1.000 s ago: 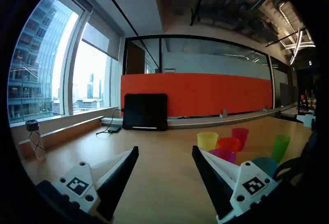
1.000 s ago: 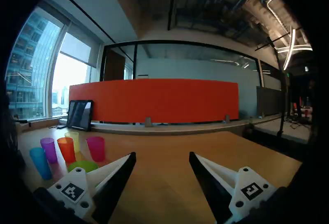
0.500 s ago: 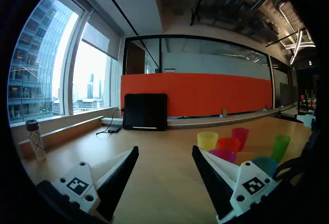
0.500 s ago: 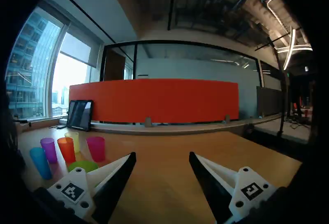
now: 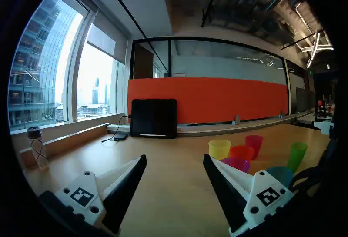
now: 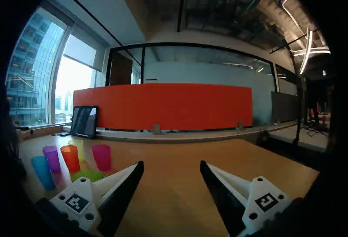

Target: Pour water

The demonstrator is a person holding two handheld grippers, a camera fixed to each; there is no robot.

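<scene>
No words, numbers or brand names are showing clearly enough to be read. The printed marks are sitting on the tools themselves. In the left gripper view, the left gripper (image 5: pixel 174 156) is carrying a black-and-white square code marker (image 5: pixel 81 196) on one of its jaws and a second marker (image 5: pixel 268 196) on the other. In the right gripper view, the right gripper (image 6: pixel 171 163) is carrying a third marker (image 6: pixel 77 203) and a fourth marker (image 6: pixel 266 202) in the same way. A small pale sign (image 5: pixel 179 74) is hanging on the glass wall (image 5: pixel 226 65) above the orange panel (image 5: pixel 209 100); its writing is coming through too small to make out.
</scene>
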